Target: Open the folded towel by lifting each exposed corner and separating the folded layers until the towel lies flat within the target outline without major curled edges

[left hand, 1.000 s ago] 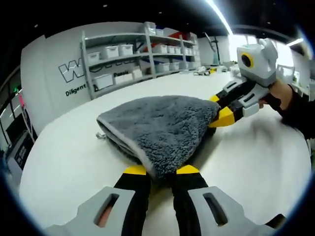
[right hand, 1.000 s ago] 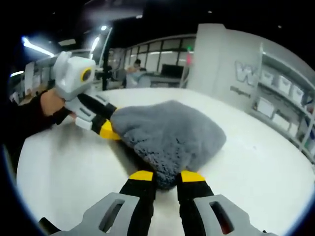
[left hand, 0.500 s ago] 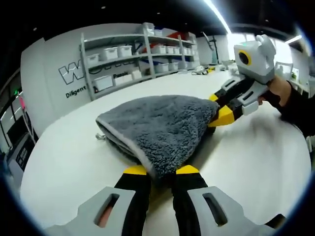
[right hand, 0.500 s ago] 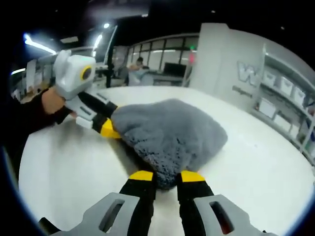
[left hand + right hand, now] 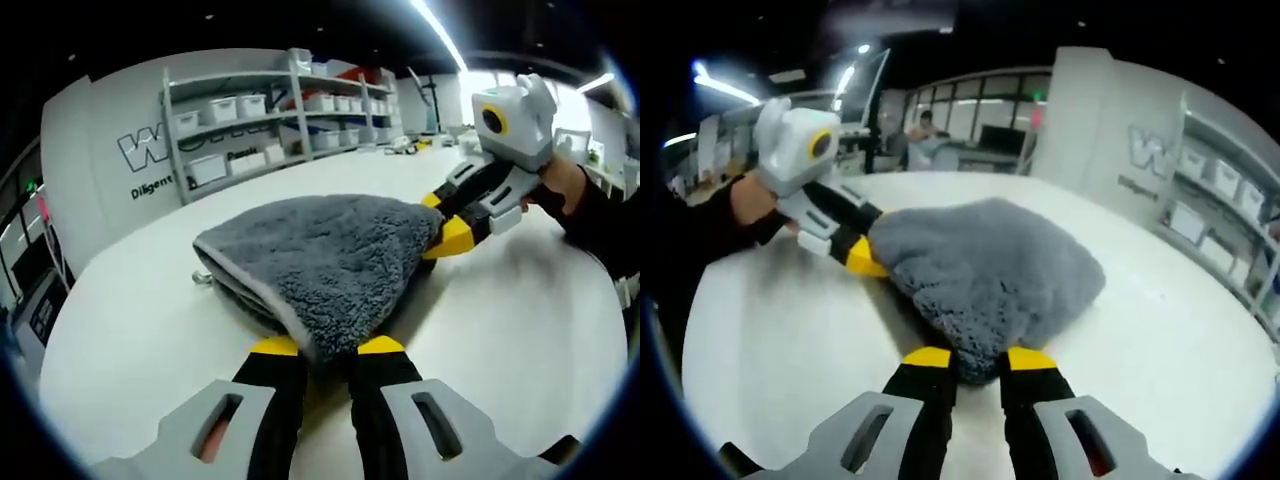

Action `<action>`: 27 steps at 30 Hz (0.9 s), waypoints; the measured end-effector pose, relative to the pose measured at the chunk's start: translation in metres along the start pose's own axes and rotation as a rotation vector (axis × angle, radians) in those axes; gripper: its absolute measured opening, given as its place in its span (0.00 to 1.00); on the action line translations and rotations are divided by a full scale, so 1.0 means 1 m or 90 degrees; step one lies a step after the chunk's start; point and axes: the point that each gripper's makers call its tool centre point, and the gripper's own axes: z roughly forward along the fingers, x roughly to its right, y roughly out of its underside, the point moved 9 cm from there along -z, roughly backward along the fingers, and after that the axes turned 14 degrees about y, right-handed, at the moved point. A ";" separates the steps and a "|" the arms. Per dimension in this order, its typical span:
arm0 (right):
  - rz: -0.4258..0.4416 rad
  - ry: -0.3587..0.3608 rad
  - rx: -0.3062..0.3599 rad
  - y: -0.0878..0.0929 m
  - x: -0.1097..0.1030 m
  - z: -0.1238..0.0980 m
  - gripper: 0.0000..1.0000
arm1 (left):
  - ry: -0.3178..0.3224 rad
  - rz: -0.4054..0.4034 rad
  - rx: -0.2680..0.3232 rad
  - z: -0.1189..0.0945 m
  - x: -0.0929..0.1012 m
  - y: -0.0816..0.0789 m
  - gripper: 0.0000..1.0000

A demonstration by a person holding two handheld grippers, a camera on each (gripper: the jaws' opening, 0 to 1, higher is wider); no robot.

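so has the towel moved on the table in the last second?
No. In the left gripper view the towel sits in the same spot against the shelves and table, both grippers clamped on its corners.

In the left gripper view the right gripper [image 5: 447, 225] has edged slightly up and left at the upper right of the frame; in the right gripper view the left gripper [image 5: 862, 257] has drifted slightly right, its corner of the grey towel [image 5: 990, 270] going with it.
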 end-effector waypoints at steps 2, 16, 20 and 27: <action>0.000 -0.001 0.000 0.000 0.000 -0.001 0.12 | -0.003 0.007 -0.003 0.000 0.001 0.000 0.15; 0.001 -0.006 0.002 0.003 -0.005 -0.006 0.12 | 0.000 0.013 -0.005 -0.004 0.004 0.001 0.15; -0.004 -0.005 0.002 0.003 -0.007 -0.008 0.12 | 0.000 0.013 -0.004 -0.005 0.005 0.002 0.15; -0.006 -0.007 0.001 0.004 -0.011 -0.013 0.12 | 0.003 0.014 -0.003 -0.009 0.011 0.003 0.15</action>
